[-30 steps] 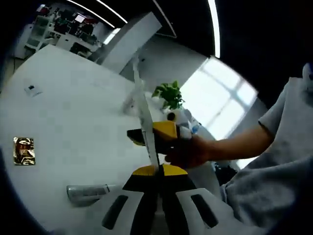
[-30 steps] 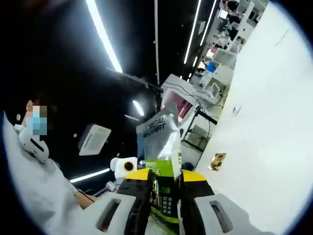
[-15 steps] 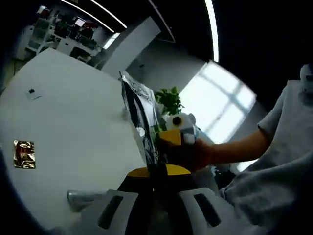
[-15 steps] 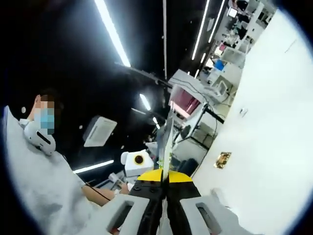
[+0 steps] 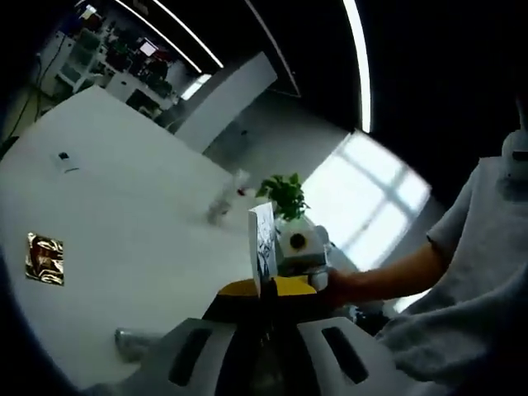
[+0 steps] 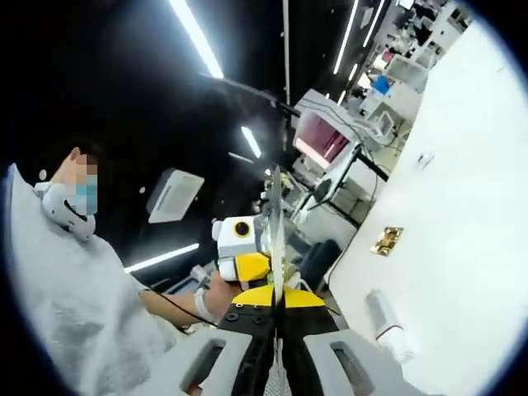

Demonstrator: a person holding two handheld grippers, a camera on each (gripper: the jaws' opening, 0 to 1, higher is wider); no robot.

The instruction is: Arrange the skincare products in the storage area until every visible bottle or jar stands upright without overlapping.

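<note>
While both tools are raised above it, the white bench spreads wide under them, and the person's grey sleeve fills the right of the left gripper view. A green potted plant stands at the bench's far edge, directly behind the raised sachet in the left gripper view. The sachet, a flat foil packet seen nearly edge-on, is off the bench and pinched from both sides: left tool pressed together on its lower edge, right tool likewise clamped on it. A silver tube lies flat near the left tool; a white tube with a red band lies flat near the right tool. A small gold packet lies flat, well apart.
</note>
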